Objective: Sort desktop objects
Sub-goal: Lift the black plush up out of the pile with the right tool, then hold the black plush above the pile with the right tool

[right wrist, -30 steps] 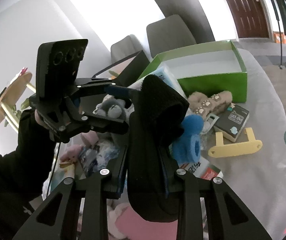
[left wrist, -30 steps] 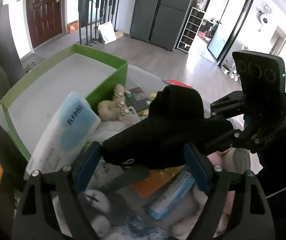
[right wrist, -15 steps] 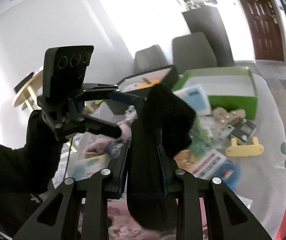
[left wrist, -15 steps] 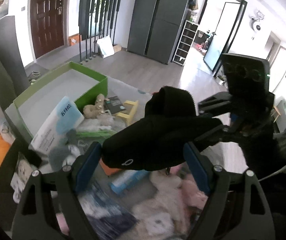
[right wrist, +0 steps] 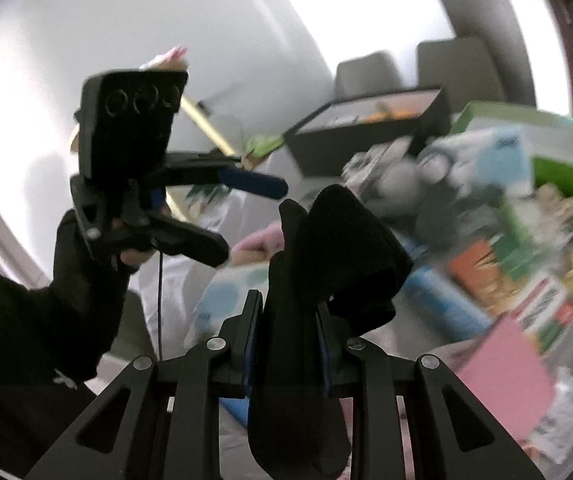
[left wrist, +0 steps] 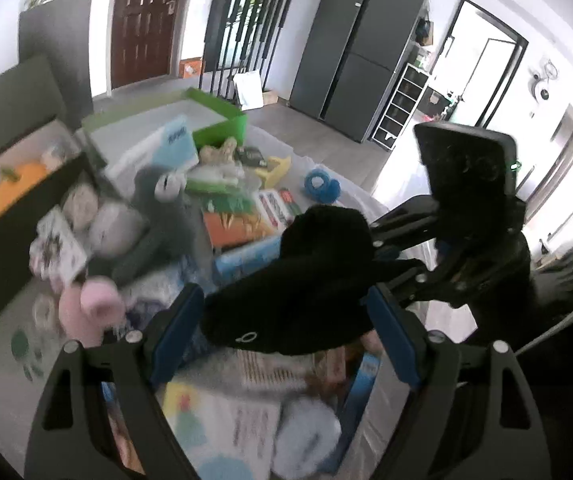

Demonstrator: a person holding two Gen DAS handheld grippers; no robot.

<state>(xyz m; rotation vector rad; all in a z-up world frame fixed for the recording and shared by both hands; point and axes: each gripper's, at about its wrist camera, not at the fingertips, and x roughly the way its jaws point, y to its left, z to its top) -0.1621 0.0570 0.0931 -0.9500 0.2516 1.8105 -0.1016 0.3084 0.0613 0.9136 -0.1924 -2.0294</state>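
Note:
A black sock [right wrist: 326, 264] is clamped between the jaws of my right gripper [right wrist: 286, 320] and held up in the air over the table. In the left wrist view the same sock [left wrist: 306, 292] hangs between the wide-apart blue pads of my left gripper [left wrist: 282, 332], which is open and does not pinch it. The right gripper [left wrist: 418, 276] reaches in from the right there. In the right wrist view the left gripper [right wrist: 246, 216] is open, up left of the sock.
The table holds a heap of toys, books and packets. A green box [left wrist: 222, 120] with a tissue pack [left wrist: 170, 140] stands at the far end. A black box [left wrist: 14, 232] with an orange pumpkin [left wrist: 14, 184] stands left. A blue ring toy [left wrist: 320, 186] and pink plush [left wrist: 86, 308] lie about.
Both grippers have lifted and pulled back from the green box with the sock between them. More of the cluttered table now shows below. The views are motion-blurred.

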